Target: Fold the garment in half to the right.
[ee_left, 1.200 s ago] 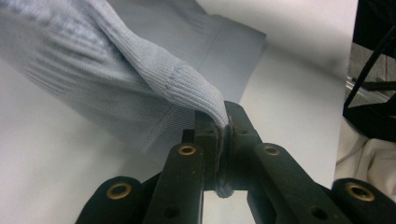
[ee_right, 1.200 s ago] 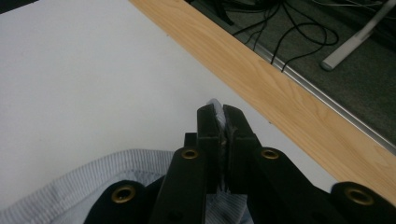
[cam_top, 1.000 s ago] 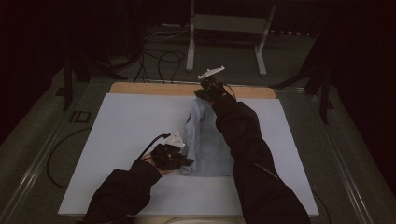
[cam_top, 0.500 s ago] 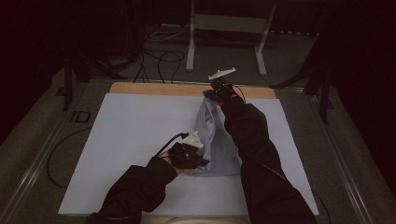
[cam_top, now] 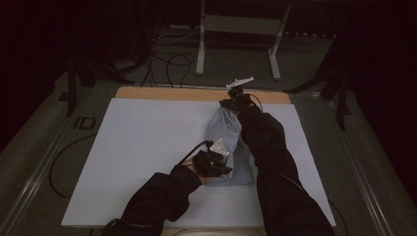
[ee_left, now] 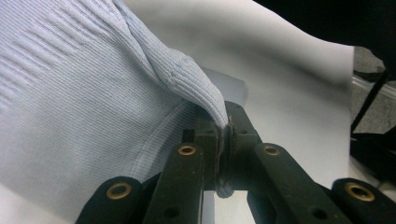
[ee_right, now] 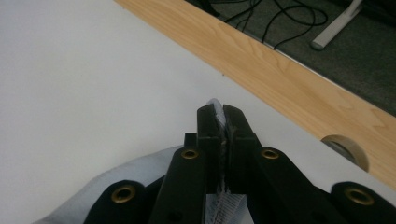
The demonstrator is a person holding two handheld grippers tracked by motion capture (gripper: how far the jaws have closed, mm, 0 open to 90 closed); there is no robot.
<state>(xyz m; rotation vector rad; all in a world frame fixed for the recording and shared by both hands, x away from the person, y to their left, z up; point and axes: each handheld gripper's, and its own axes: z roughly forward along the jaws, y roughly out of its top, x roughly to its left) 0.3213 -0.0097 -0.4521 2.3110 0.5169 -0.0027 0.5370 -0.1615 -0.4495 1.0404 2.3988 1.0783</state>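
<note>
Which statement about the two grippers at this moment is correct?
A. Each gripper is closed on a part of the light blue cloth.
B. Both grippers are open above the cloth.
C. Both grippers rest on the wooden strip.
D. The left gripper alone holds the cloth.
A: the left gripper pinches a ribbed fold of the light blue cloth, and the right gripper has an edge of the same cloth clamped between its closed jaws.

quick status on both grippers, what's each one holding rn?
Left gripper: closed, pinching a fold of the pale blue ribbed knit garment.
Right gripper: closed on an edge of the same garment, at its far end near the wooden table edge.
</note>
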